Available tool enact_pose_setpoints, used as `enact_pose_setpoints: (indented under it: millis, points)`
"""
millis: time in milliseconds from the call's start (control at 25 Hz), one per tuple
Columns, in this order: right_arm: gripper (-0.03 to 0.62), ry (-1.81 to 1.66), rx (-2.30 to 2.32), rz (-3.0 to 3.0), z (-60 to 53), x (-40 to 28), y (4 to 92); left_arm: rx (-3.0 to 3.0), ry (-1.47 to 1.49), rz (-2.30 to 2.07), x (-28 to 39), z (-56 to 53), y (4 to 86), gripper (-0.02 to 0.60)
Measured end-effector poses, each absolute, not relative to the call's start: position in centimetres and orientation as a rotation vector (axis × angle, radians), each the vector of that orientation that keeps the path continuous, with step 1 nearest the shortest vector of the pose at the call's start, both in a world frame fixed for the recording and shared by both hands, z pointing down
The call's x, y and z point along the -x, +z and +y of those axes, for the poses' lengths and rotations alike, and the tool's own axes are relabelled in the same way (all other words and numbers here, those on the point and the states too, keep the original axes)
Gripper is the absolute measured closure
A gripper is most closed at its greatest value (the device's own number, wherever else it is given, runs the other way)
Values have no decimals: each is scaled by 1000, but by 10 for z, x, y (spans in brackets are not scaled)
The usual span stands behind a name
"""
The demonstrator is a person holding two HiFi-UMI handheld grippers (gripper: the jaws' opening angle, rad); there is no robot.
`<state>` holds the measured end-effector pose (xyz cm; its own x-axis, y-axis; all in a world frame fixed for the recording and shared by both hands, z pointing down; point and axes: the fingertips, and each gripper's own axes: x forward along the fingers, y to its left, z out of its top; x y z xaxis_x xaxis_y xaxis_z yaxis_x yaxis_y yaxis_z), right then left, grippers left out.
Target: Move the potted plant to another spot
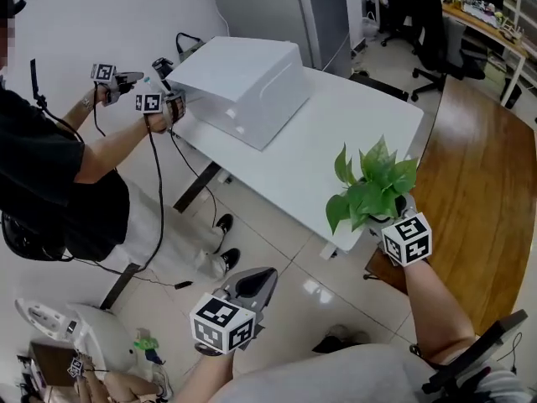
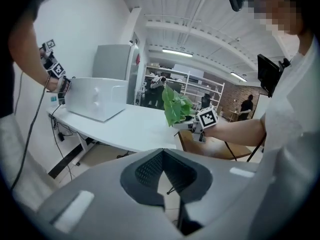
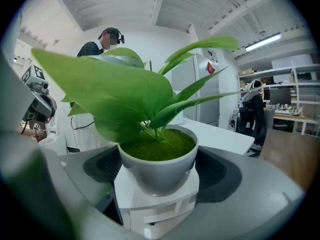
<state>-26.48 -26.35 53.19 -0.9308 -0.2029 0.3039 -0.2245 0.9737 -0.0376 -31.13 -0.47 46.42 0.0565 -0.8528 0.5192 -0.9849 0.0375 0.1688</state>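
while the right gripper (image 1: pixel 384 217) pinches the pale pot of the potted plant (image 3: pixel 159 165) between its jaws, leaves rising above it, the plant hangs right by the near corner of the white desk (image 1: pixel 336 128), next to a brown wooden table (image 1: pixel 478 191). the left gripper (image 1: pixel 265 275) is lower and well apart from the plant, over the tiled floor (image 1: pixel 277 242), jaws pressed together with nothing between them. a white box (image 1: pixel 243 78) sits at the desk's far end, beside another person (image 1: pixel 50 170).

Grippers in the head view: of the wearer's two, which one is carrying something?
The right gripper, its jaws shut on the potted plant. The left gripper has its jaws together with nothing between them.
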Motion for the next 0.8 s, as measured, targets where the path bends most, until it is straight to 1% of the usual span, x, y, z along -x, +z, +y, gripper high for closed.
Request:
enact_pose_setpoints:
  millis: [240, 560, 800]
  points:
    - [138, 89, -432, -2832, -292, 214, 509, -1963, 374, -1745, 283, -47, 460, 584]
    - [138, 88, -714, -2766, -335, 96, 497, -2184, 415, -1550, 215, -117, 452, 584]
    - [138, 95, -919, -2709, -349, -1, 491, -2326, 445, -1385, 148, -154, 452, 584]
